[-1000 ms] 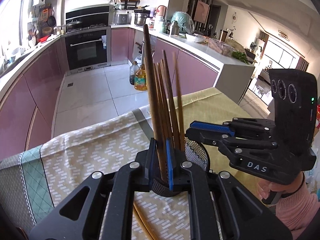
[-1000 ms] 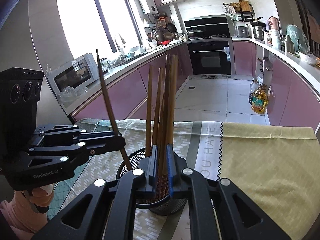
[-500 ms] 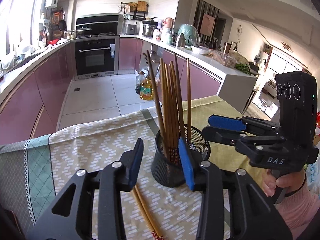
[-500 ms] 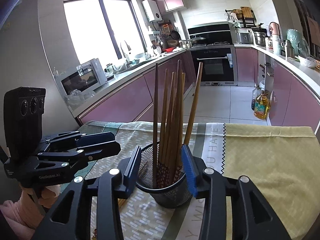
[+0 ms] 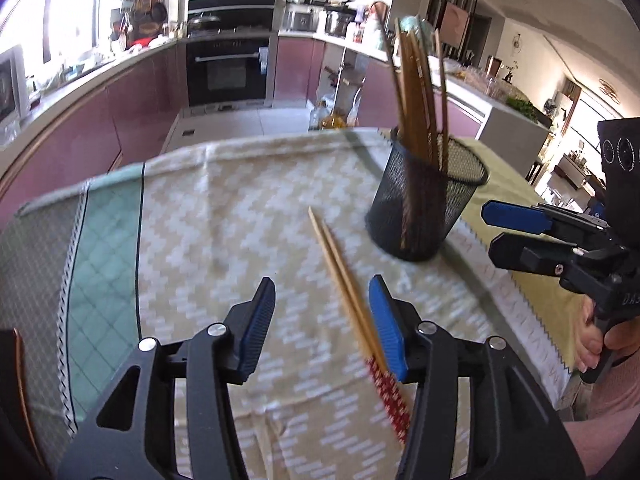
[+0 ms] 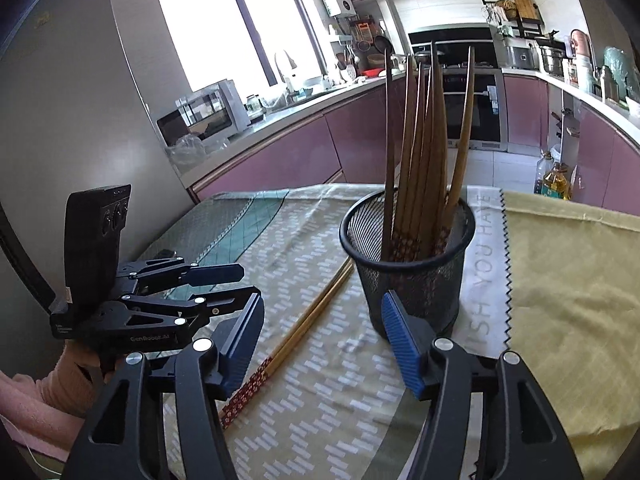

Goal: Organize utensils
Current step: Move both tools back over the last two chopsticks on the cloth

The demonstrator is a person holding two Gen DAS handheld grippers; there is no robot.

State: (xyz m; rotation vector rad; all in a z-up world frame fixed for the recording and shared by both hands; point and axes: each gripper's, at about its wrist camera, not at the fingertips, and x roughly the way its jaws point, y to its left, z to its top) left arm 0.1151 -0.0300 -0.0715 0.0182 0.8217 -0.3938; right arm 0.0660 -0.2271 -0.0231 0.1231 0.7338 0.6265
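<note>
With both jaws just spread and nothing between them, left gripper (image 5: pixel 322 322) hangs over the loose chopstick pair (image 5: pixel 340 272) on the tabletop cloth (image 5: pixel 224 208); right gripper (image 6: pixel 320 344) sits near the mesh holder (image 6: pixel 412 264); a clumsy pinch could catch one stick only, or a bump could tip the holder.

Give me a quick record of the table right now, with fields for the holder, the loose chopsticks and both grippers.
holder: black mesh cup, upright on the tablecloth, bundle of chopsticks standing in it
loose chopsticks: one pair flat on the cloth beside the cup, red patterned ends toward the person
left gripper: jaws just been opening, nothing gripped, pair below them
right gripper: jaws just been opening, empty
</note>
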